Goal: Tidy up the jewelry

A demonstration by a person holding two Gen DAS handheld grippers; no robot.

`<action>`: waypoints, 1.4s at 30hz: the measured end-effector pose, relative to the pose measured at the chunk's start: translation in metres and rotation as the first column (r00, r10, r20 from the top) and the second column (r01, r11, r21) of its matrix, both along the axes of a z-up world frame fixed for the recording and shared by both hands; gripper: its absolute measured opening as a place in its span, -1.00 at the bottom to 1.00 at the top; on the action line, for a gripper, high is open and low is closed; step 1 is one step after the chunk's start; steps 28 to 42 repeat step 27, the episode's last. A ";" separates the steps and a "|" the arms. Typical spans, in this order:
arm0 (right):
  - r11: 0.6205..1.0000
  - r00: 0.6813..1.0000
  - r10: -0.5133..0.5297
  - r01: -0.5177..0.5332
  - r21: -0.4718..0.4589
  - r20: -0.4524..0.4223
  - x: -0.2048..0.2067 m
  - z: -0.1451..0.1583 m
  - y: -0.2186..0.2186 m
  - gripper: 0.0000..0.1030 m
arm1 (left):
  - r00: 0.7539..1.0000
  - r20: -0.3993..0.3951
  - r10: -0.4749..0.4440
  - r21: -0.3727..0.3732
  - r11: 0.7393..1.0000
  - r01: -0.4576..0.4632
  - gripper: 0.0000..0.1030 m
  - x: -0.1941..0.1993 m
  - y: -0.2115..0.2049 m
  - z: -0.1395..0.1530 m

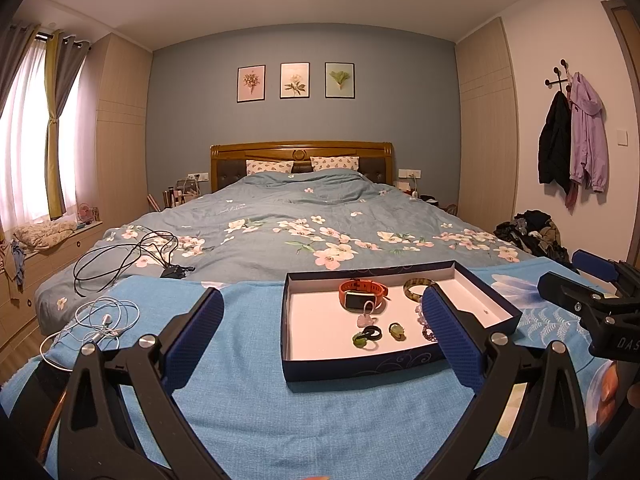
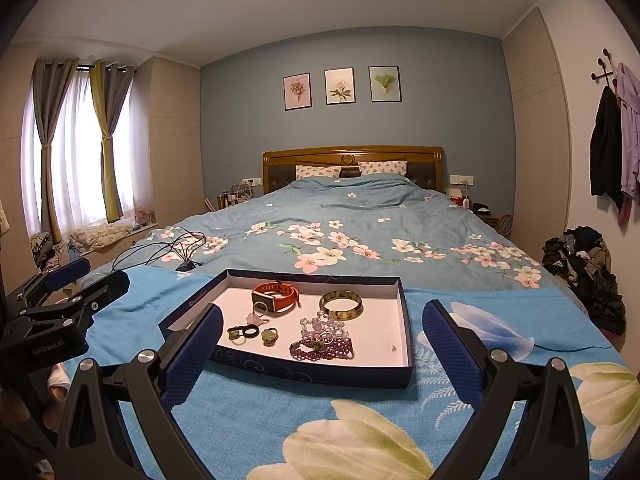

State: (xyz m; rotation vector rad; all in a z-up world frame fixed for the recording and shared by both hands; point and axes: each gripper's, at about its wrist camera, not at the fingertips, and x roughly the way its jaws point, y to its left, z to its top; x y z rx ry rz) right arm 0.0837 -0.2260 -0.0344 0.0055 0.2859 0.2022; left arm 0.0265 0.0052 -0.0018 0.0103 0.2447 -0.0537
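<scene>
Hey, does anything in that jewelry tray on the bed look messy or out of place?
Yes. In the tray, the purple beaded bracelets lie heaped in a tangle with a ring on top, while the orange watch and bangle sit apart. A tiny loose bit lies alone near the right wall.

The bed (image 2: 360, 232) carries a blue floral cloth (image 2: 280, 412); a shallow box (image 2: 312, 374) rests on the cloth. Black cables (image 1: 128, 256) and white earphones (image 1: 100, 320) lie alongside.
</scene>
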 end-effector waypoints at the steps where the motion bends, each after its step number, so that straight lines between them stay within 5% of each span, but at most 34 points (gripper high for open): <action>1: 1.000 1.000 0.002 -0.002 0.001 -0.003 0.001 0.000 0.000 0.87 | 1.000 0.000 0.000 -0.001 1.000 0.000 0.89 0.000 0.000 0.000; 19: 1.000 1.000 0.013 -0.013 0.001 -0.008 0.003 0.003 -0.001 0.87 | 1.000 0.015 0.008 0.002 1.000 -0.008 0.89 -0.001 -0.002 0.002; 23: 1.000 0.997 0.024 -0.025 -0.013 -0.070 0.014 0.001 -0.008 0.87 | 0.999 -0.040 -0.004 -0.010 1.000 0.003 0.89 0.006 0.000 -0.001; 27: 0.987 0.963 -0.075 0.036 -0.155 -0.259 0.052 -0.018 -0.035 0.87 | 0.995 -0.101 0.010 -0.003 1.000 -0.010 0.89 0.016 0.011 -0.007; 42: 0.987 0.963 -0.075 0.036 -0.155 -0.259 0.052 -0.018 -0.035 0.87 | 0.995 -0.101 0.010 -0.003 1.000 -0.010 0.89 0.016 0.011 -0.007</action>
